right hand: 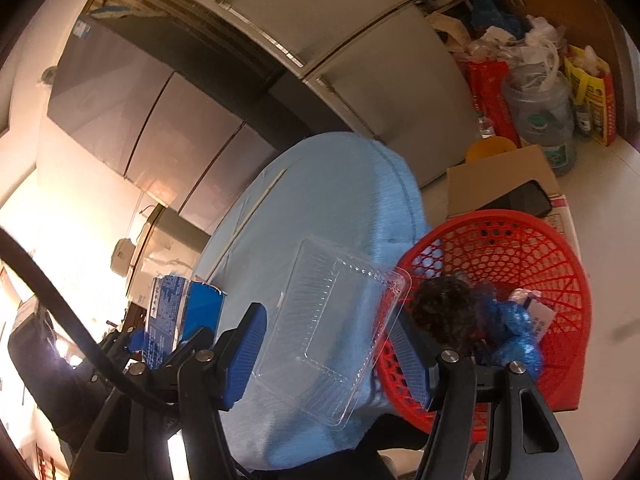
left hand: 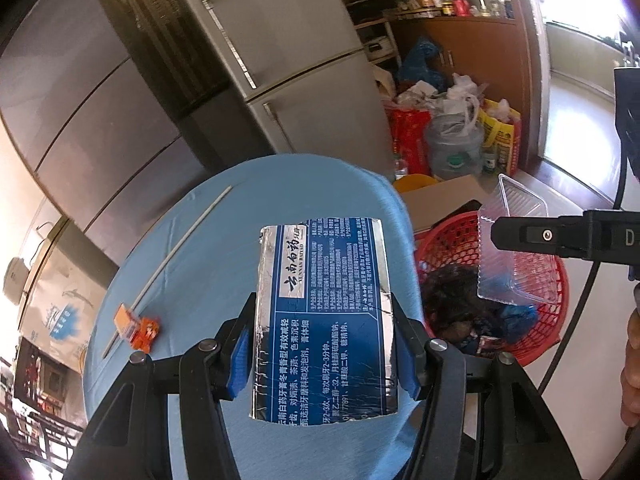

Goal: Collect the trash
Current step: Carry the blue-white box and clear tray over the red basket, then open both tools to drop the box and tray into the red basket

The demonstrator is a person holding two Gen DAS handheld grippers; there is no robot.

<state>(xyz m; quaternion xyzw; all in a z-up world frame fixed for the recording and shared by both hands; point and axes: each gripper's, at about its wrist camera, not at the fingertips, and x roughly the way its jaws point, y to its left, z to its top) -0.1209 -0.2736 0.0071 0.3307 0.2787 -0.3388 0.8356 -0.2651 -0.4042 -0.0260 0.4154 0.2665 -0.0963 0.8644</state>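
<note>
Left gripper point(left hand: 324, 344) clamping a blue box point(left hand: 324, 316) above the blue table point(left hand: 192, 248), right gripper point(right hand: 328, 344) gripping a clear tray point(right hand: 332, 328) beside the red basket point(right hand: 520, 240).

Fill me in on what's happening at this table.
A person is clearing trash with two handheld grippers. The left gripper is shut on a blue toothpaste box; the right gripper is shut on a clear plastic tray near the red basket. A white stick and an orange wrapper remain on the blue tablecloth.
</note>
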